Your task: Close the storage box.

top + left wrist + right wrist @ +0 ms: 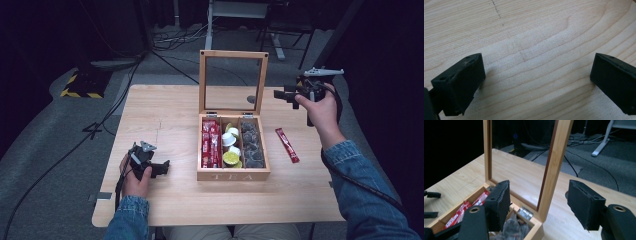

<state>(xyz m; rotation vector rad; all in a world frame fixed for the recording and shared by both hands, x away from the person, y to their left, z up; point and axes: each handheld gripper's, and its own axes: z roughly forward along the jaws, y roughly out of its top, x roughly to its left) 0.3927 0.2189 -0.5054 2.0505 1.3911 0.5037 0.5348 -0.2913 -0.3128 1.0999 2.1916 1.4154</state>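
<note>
Pale wood table first, wide and bare at my left. On it, mid-table, sits the wooden tea box, front panel lettered "TEA". Its glass-paned lid stands upright on its hinges at the far side. Three compartments run front to back: red sachets in the left one, small cups with white and lime-green tops in the middle, dark wrapped pieces in the right. Printing on the sachets too small to read.

Right gripper held up in the air beside the lid's right edge, pointing leftward at it. From its own camera, the lid's right frame post stands between the two pads but clear of both; jaws about two-thirds apart, gripping nothing. Lid is the nearest thing to this hand, and its post runs vertical across my line.

One loose red sachet lies on the table just right of the box, long axis running near to far, slightly slanted. It lies below and nearer me than the right gripper; right hand much the closer.

Left gripper rests low over bare wood left of the box, jaws wide, empty.
</note>
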